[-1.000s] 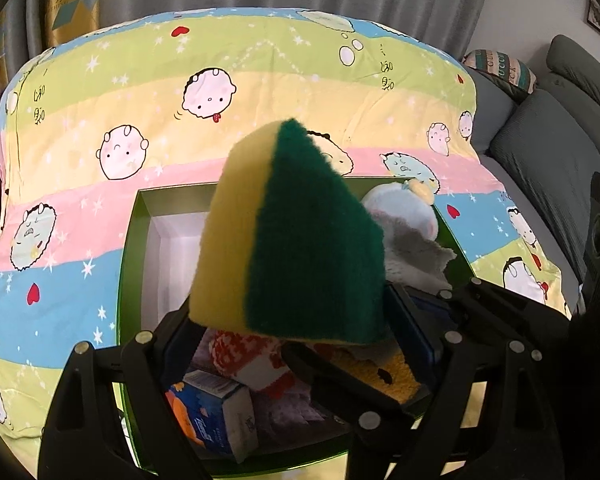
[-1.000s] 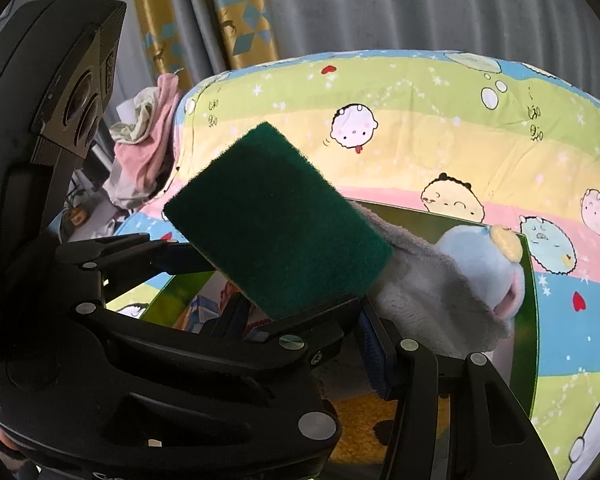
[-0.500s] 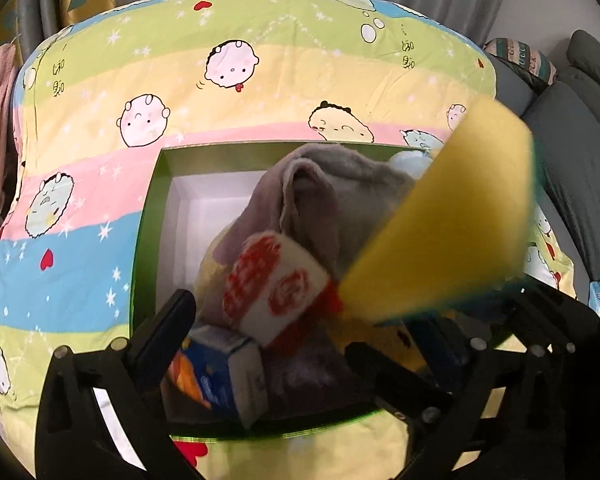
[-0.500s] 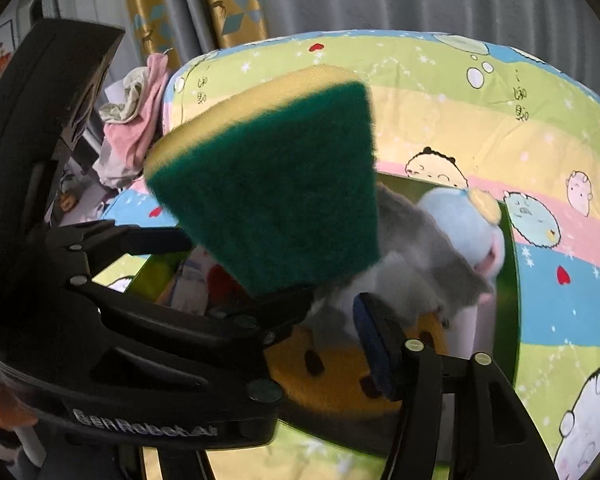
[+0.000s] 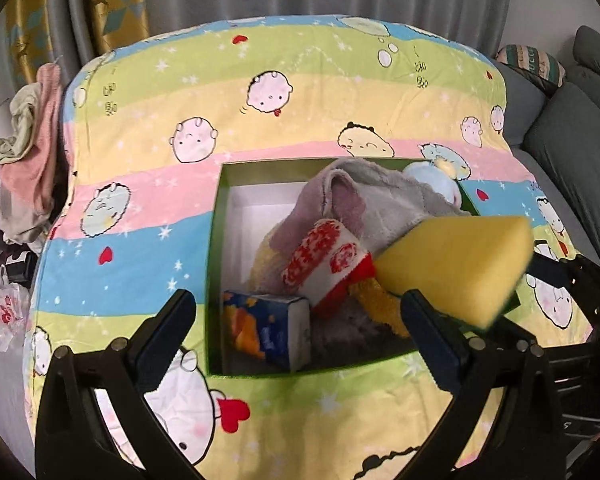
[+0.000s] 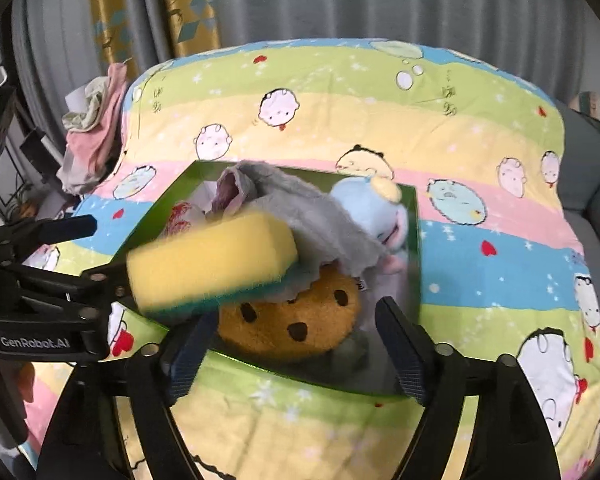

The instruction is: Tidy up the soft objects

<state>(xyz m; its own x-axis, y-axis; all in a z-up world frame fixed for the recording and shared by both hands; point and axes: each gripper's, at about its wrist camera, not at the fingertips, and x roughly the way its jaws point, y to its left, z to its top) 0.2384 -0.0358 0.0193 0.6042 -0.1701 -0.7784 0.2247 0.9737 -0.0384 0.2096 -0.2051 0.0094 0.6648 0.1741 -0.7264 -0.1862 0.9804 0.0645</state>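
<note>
A yellow sponge with a green scouring side (image 5: 456, 264) is blurred in mid-air over the right part of the green box (image 5: 216, 240); it also shows in the right wrist view (image 6: 212, 260). Neither gripper touches it. My left gripper (image 5: 300, 332) is open and empty before the box's near edge. My right gripper (image 6: 292, 344) is open and empty at the box's near right side. The box holds a grey towel (image 5: 380, 196), a red-and-white roll (image 5: 328, 256), a blue-orange pack (image 5: 268, 324), a blue plush (image 6: 376, 208) and a brown spotted plush (image 6: 292, 320).
The box sits on a striped cartoon-print sheet (image 5: 140, 248) that covers the surface. A pile of pink and pale clothes (image 5: 28, 148) hangs at the far left. A grey sofa (image 5: 572, 148) stands to the right. Curtains hang behind.
Both grippers have opened and drawn back from the box. The sponge, gripped a second ago, has left the fingers and tipped yellow side up, dropping toward the box.
</note>
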